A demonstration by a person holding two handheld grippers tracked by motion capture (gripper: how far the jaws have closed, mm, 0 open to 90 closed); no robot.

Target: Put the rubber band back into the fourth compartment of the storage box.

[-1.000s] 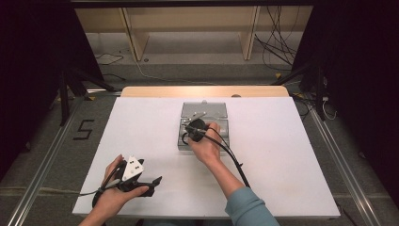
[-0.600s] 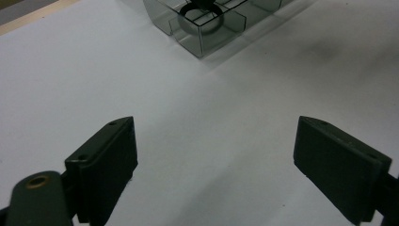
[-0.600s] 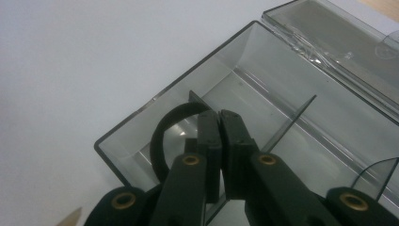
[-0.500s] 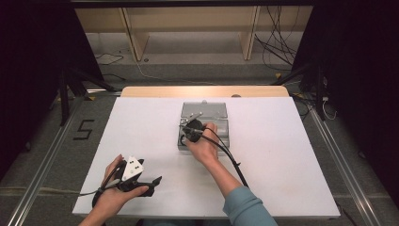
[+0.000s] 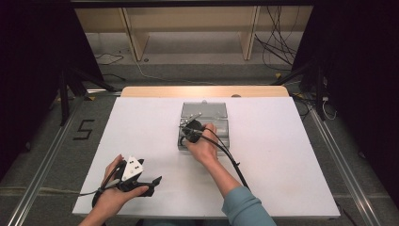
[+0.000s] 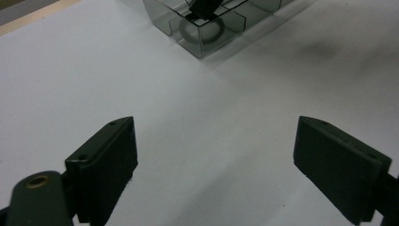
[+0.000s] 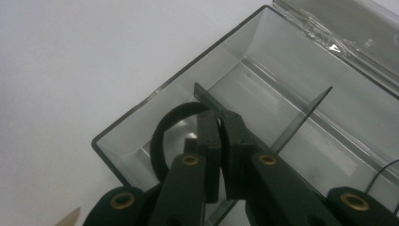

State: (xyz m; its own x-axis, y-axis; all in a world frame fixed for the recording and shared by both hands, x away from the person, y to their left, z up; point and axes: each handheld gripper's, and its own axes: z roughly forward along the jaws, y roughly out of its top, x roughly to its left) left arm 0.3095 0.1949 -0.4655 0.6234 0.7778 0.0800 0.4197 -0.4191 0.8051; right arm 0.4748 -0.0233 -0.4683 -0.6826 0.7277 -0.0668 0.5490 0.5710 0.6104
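Note:
A clear plastic compartment box point(image 5: 214, 113) stands open in the middle of the white table point(image 5: 282, 155), its lid point(image 7: 329, 23) folded back. My right gripper point(image 5: 189, 130) reaches into the box's near-left compartment. In the right gripper view its jaws point(image 7: 221, 117) are shut on a black elastic band point(image 7: 162, 129), right beside a clear divider point(image 7: 209, 96). The band point(image 6: 188, 35) shows through the box wall point(image 6: 211, 44) in the left gripper view. My left gripper point(image 5: 154, 184) rests near the table's front left, open, with nothing but bare table between its jaws point(image 6: 216, 155).
A wooden strip point(image 5: 202, 91) borders the table's far edge. Metal rails point(image 5: 42, 174) run along both sides on the floor, and a "5" point(image 5: 84, 129) is marked at the left. Cables point(image 5: 277, 47) lie behind the table.

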